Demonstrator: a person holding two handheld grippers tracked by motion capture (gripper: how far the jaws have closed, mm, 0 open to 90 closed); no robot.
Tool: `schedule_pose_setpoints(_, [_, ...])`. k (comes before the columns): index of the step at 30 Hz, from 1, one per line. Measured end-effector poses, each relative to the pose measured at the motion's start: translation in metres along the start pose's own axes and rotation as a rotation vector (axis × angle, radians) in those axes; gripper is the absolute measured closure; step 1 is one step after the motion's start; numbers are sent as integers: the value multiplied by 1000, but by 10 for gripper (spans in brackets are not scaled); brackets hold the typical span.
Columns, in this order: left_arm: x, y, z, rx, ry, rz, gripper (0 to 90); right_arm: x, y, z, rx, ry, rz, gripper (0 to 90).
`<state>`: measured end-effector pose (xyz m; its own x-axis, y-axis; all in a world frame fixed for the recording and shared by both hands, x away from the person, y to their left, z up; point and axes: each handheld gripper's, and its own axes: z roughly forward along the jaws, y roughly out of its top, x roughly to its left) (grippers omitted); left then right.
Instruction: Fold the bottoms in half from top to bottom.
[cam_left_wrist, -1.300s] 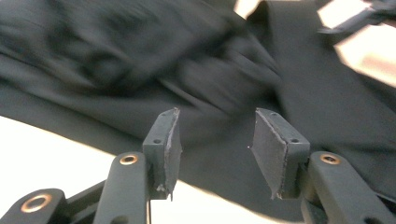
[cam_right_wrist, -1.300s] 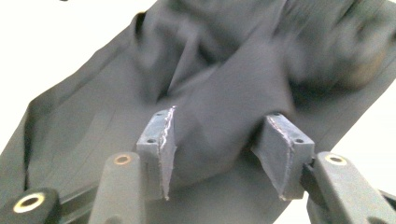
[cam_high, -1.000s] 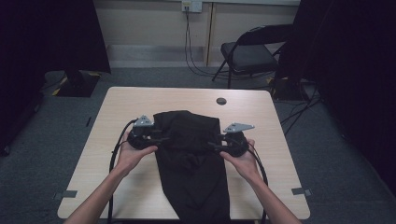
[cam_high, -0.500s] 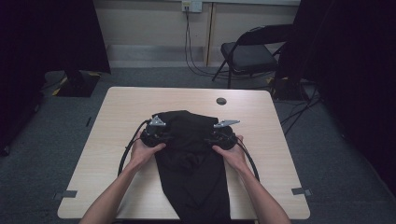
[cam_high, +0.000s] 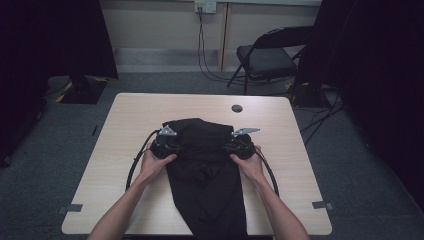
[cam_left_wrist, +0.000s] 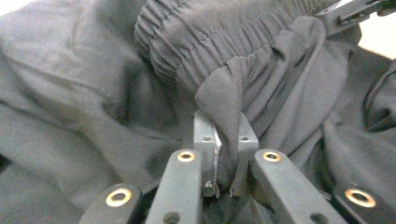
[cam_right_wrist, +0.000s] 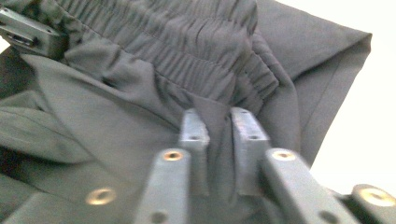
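**Black trousers pinched below the waistband by both grippers**

Black elastic-waisted fabric trousers (cam_high: 207, 170) are spread on the pale wooden table (cam_high: 125, 150), legs cut off at its near edge. A fold is clamped in the left gripper (cam_left_wrist: 223, 151), whose jaws have just been closing; another is being nipped by the right gripper (cam_right_wrist: 219, 140). Grasping is done; lifting or folding remains. Beyond, a folding chair (cam_high: 270, 55) is dimly made out.
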<state>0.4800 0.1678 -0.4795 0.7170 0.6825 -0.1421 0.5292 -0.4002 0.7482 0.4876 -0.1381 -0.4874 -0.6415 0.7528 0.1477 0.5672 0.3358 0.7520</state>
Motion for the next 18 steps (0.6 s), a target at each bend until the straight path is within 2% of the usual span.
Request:
schedule_pose_setpoints(2, [-2, 5, -7, -40, -6, -11, 857, 2, 4, -5, -29, 3, 5, 828])
schedule_pose_setpoints(4, [-6, 18, -18, -76, -14, 5, 859, 1, 11, -13, -69, 10, 15, 833])
schedule_pose_setpoints(5, [-6, 18, -18, -76, -14, 5, 859, 1, 11, -13, -69, 10, 15, 833])
schedule_pose_setpoints(6, [-8, 26, -25, -90, -16, 14, 859, -1, 23, -23, -93, 4, 3, 835])
schedule_pose_setpoints(7, [-12, 44, -38, -132, -5, 39, 859, -1, 31, -30, -111, 1, 0, 836])
schedule_pose_setpoints(9, [-18, 59, -52, -174, 12, 62, 859, -2, 47, -44, -167, 2, 8, 837])
schedule_pose_setpoints(10, [-21, 64, -57, -192, 11, 61, 859, -2, 57, -55, -195, -2, 2, 837])
schedule_pose_setpoints(11, [-21, 64, -57, -192, 11, 61, 860, -2, 57, -55, -195, -2, 2, 837])
schedule_pose_setpoints(12, [-31, 75, -72, -244, -8, 74, 860, 0, 73, -70, -238, -16, -17, 837])
schedule_pose_setpoints(14, [-40, 82, -84, -272, -30, 92, 860, 3, 85, -87, -285, -12, -24, 838])
schedule_pose_setpoints(15, [-40, 82, -84, -272, -30, 92, 860, 3, 85, -87, -285, -12, -24, 838])
schedule_pose_setpoints(16, [-51, 88, -100, -311, -60, 117, 860, 6, 94, -104, -332, -4, -38, 837])
schedule_pose_setpoints(17, [-51, 88, -100, -311, -60, 117, 860, 8, 96, -110, -352, 0, -38, 836])
schedule_pose_setpoints(18, [-59, 90, -110, -332, -80, 127, 860, 8, 96, -110, -352, 0, -38, 836])
